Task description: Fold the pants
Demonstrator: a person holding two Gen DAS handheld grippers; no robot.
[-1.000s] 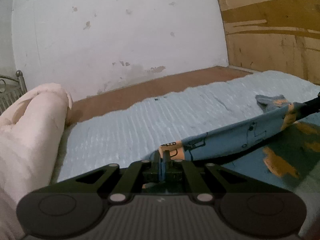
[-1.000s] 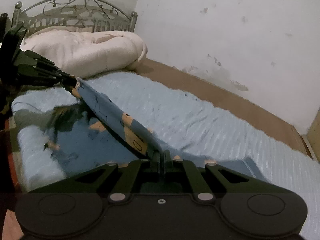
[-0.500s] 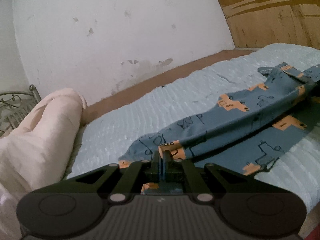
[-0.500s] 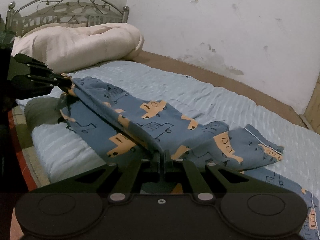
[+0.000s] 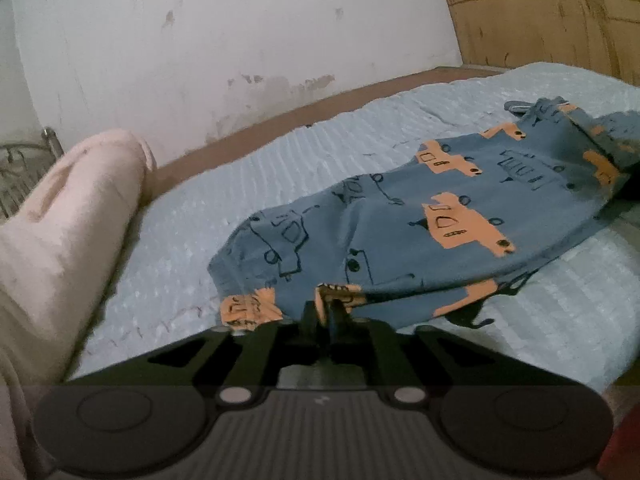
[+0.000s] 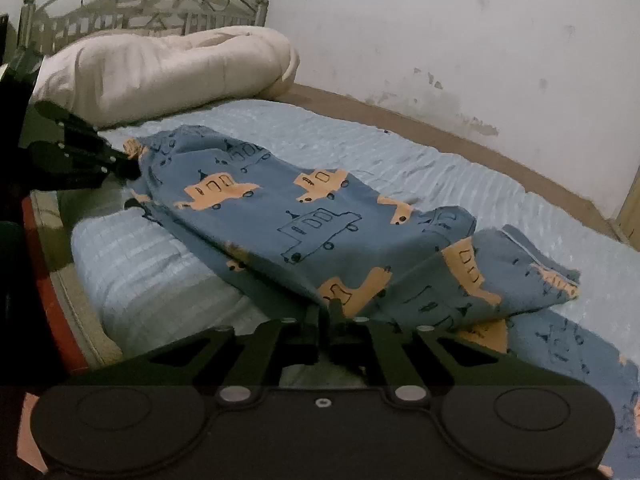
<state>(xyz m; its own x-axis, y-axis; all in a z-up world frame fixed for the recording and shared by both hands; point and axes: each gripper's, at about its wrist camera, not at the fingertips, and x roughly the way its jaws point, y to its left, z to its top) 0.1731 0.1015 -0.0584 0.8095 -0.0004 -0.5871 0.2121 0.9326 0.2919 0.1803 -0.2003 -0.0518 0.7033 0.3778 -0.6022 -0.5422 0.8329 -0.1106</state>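
Note:
The blue pants (image 5: 420,224) with orange truck prints lie on the light blue bedspread (image 5: 288,168), one leg laid over the other. My left gripper (image 5: 325,312) is shut on the hem edge of the top leg, low over the bed. My right gripper (image 6: 325,308) is shut on the pants (image 6: 280,216) near the waist end. The left gripper (image 6: 120,162) also shows in the right wrist view at the far left, pinching the leg end.
A rolled cream duvet (image 6: 160,68) lies at the head of the bed before a metal headboard (image 6: 144,4); it also shows in the left wrist view (image 5: 60,232). A white wall (image 5: 240,40) runs along the far side. A wooden panel (image 5: 552,12) stands at the foot.
Both grippers have come down with the pants. The stretched, lifted leg has spread and now lies flat on the other leg on the bed.

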